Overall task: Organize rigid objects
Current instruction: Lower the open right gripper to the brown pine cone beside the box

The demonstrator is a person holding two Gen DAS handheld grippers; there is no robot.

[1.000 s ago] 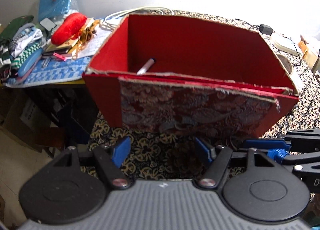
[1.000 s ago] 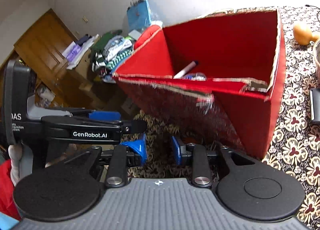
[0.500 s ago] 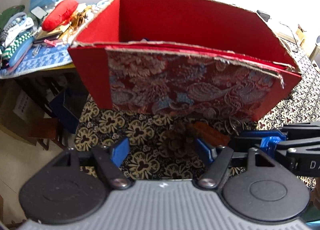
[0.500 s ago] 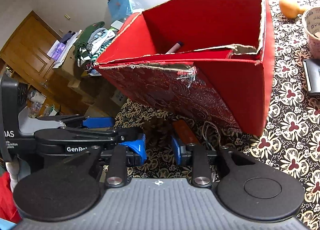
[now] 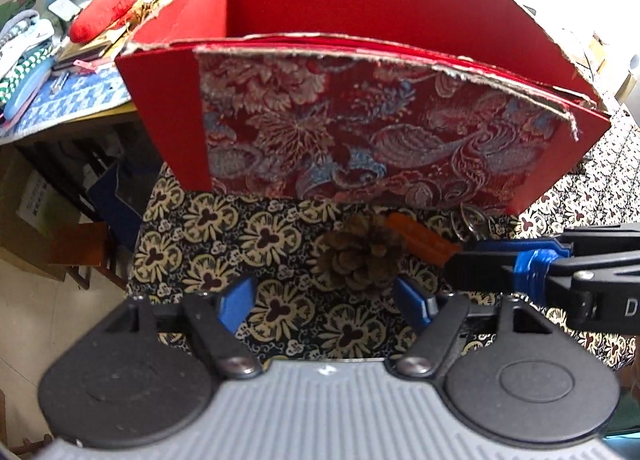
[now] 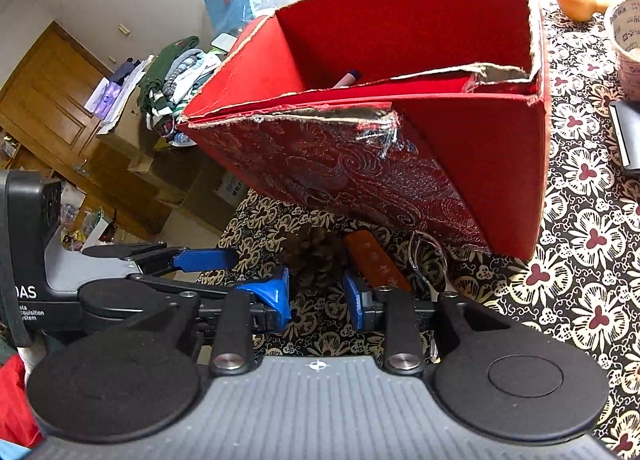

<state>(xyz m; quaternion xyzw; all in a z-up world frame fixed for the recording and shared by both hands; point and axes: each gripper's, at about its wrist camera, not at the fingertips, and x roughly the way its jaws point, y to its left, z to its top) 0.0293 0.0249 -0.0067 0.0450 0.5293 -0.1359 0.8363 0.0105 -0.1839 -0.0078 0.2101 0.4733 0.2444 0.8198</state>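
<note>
The pine cone (image 6: 310,260) lies on the patterned cloth just ahead of my right gripper (image 6: 316,302), between its spread jaws and the red box (image 6: 500,188), nearer this hand than the left. The orange bar (image 6: 376,266) beside it runs lengthwise away from me. My left gripper (image 5: 326,302) hangs wide apart too, empty, low and level, the cone ahead toward its right finger.

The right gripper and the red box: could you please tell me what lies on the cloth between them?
In the right wrist view, a pine cone, an orange bar and a metal ring lie between the right gripper and the red box.
</note>
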